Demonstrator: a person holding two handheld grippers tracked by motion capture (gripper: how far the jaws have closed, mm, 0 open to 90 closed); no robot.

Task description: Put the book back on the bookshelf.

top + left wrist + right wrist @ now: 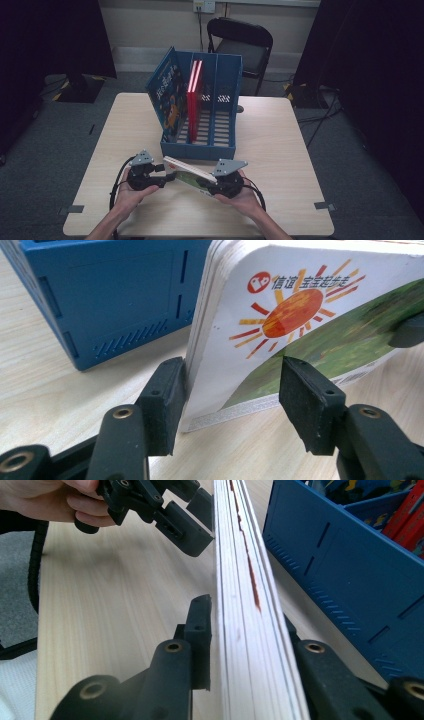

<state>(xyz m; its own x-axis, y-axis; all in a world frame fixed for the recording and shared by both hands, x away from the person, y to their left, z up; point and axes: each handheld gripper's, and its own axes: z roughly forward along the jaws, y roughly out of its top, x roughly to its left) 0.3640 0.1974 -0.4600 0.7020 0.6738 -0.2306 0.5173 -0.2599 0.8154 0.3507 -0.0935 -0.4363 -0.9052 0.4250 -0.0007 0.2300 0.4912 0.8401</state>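
The right gripper (245, 645) is clamped on a thick board book (245, 580): in the right gripper view both black jaws press flat against its covers, with the stacked white page edges running away between them. In the high view this gripper (220, 182) sits in the person's right hand (239, 197) near the front edge of the table (280, 150), holding the book's near end.

The left gripper (232, 390) stands with its jaws apart around the book's other end. In the left gripper view one jaw lies against, or just beside, the back cover, while the other stands clear of the front cover, which shows an orange sun and green ground. From the high view alone the gap is too small to judge. The left hand (131, 195) holds that gripper (162, 176) just left of the book.

The book (187, 175) is carried on edge and tilted, low over the tabletop between the two grippers, just in front of a blue file rack (200, 145). The rack stands mid-table with a blue picture book (167, 95) in its left compartment and a red book (194, 95) upright in the next one.
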